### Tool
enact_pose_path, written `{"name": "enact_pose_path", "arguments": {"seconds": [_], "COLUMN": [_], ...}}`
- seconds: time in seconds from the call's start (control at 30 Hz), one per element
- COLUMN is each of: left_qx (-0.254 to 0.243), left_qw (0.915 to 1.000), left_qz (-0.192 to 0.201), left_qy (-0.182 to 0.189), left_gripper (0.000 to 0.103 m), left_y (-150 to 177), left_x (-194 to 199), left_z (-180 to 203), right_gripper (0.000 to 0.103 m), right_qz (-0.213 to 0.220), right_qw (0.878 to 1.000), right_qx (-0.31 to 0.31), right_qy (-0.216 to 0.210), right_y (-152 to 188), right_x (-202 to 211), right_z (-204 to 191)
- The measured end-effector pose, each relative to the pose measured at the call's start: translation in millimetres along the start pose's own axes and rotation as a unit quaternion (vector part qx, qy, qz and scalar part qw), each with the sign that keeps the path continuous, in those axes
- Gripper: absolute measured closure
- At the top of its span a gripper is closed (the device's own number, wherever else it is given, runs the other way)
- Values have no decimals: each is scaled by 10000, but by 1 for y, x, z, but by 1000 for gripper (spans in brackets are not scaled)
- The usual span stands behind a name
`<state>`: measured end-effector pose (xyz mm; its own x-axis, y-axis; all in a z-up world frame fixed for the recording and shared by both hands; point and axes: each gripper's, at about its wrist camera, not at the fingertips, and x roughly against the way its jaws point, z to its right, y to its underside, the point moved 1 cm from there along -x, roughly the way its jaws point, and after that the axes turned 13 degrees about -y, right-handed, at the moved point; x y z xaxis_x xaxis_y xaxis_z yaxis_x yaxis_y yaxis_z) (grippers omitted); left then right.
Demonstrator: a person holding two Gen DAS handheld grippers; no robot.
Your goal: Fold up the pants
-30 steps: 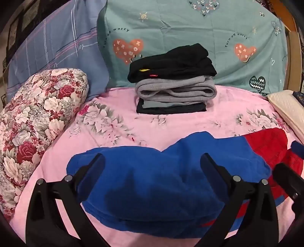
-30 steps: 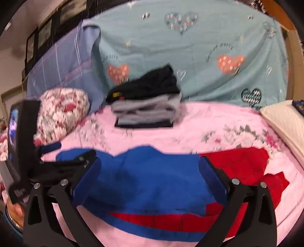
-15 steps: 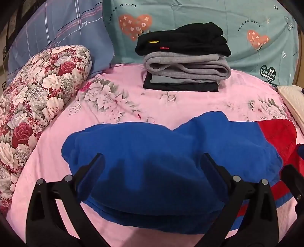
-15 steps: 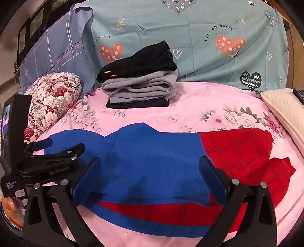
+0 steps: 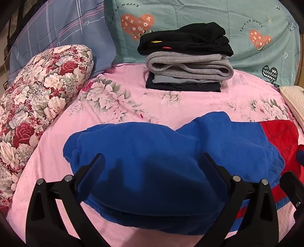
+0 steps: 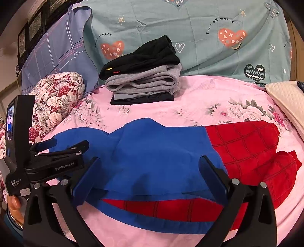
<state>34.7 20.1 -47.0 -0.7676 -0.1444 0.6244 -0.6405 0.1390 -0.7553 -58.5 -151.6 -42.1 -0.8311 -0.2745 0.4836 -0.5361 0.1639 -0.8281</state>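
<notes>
Nearest to both cameras are the claws themselves. The left claw (image 5: 150, 169) is spread wide and holds nothing; it hovers over the blue end of the pants (image 5: 171, 167). The right claw (image 6: 150, 171) is spread wide too and empty, over the middle of the same pants, where the blue cloth meets the red. In the right view the left claw shows from the side at the left edge, low over the blue end; whether it touches the cloth I cannot tell. The pants lie across the near part of the bed (image 6: 190, 106), blue part to the left and red part to the right, and they look already doubled lengthwise, since a second layer of red and blue shows under the near edge. So I judge that a first fold is done and the cross fold is not yet started. The next move calls for each claw to go down and pinch all layers at one end, then carry that end over to the other without dragging the bottom layer. Farther back, near the pillows (image 5: 190, 15), a stack (image 5: 187, 57) of folded clothes waits, probably the place for these pants after.
</notes>
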Motion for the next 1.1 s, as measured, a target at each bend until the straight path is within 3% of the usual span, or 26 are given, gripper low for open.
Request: {"name": "enact_pose_path", "arguments": {"seconds": [1.1], "left_qx": [-11], "left_qw": [10000], "left_qz": [7], "left_qy": [-8], "left_gripper": [2], "left_y": [3], "left_x": [-2], "left_z": [-6], "right_gripper": [1], "right_qz": [-139], "right_qw": [9998], "right_qx": [115], "right_qy": [-82], "right_y": [6], "right_x": [-6], "right_z": [-6]}}
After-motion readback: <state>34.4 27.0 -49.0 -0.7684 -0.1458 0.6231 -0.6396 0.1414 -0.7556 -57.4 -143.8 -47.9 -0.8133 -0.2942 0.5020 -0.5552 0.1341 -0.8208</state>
